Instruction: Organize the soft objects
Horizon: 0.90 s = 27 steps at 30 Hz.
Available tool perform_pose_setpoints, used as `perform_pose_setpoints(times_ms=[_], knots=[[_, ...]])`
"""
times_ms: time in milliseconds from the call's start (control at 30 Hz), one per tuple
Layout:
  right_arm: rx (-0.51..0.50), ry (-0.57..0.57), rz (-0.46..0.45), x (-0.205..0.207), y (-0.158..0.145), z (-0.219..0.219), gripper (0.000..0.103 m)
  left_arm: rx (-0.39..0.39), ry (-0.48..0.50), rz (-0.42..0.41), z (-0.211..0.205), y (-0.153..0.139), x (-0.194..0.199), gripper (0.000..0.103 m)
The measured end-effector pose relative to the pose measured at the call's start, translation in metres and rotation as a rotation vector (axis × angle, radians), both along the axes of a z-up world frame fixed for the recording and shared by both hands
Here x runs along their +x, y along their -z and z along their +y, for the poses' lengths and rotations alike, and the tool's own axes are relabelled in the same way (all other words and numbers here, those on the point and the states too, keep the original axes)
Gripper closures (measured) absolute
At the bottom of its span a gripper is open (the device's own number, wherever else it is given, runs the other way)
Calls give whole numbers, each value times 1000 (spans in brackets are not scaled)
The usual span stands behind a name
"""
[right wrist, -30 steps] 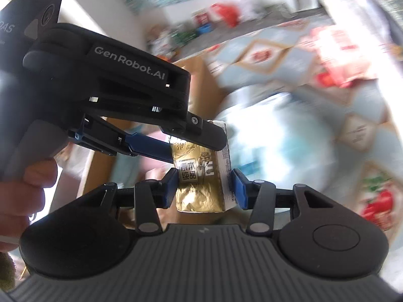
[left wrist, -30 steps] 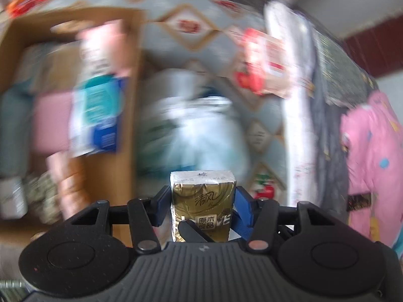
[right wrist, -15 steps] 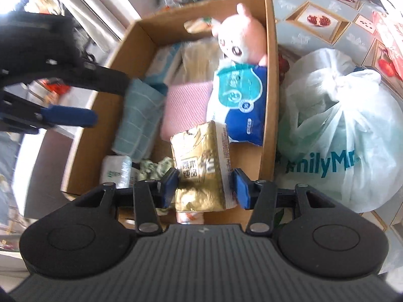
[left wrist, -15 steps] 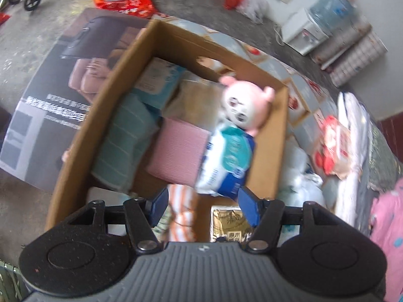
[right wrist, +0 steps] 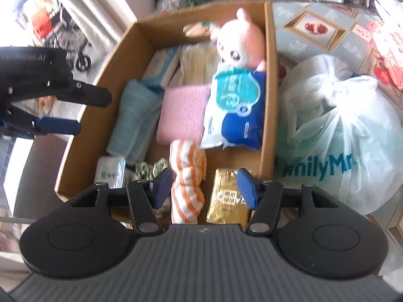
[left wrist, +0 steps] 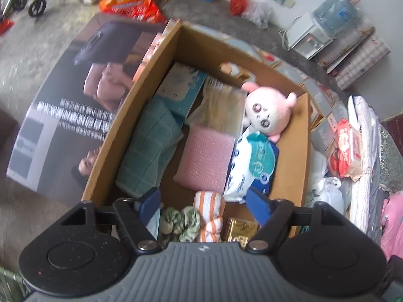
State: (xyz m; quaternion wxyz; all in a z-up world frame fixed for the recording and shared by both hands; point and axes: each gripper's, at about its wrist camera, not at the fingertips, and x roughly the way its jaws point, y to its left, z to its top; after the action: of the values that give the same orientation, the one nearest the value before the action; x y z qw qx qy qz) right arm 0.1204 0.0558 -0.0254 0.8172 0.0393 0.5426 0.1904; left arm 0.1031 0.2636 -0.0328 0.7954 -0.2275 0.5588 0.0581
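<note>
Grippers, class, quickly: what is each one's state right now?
Left gripper: open, holding nothing.
Right gripper: open, empty; gold tissue pack lies released in the box.

A: Lighting?
B: Daylight; blown-out glare upper left in right wrist view, washing out the plastic bag (right wrist: 335, 115).
A: Sharpness?
B: Mild motion blur both views. Fisheye bends cardboard box (left wrist: 303, 151) edges.
</note>
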Motion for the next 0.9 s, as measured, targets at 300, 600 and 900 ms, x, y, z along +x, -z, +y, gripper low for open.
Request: perform_pose_setpoints(times_ms=[300, 600, 900], knots=[[99, 94, -127, -5, -26, -37, 23, 266, 100, -167, -26, -43, 4, 4], [66, 178, -183, -19, -40, -68, 12, 354, 141, -179, -54, -46, 8, 2], [21, 214, -201, -41, -44, -89, 3, 476, 174, -268, -89, -48, -6, 2]])
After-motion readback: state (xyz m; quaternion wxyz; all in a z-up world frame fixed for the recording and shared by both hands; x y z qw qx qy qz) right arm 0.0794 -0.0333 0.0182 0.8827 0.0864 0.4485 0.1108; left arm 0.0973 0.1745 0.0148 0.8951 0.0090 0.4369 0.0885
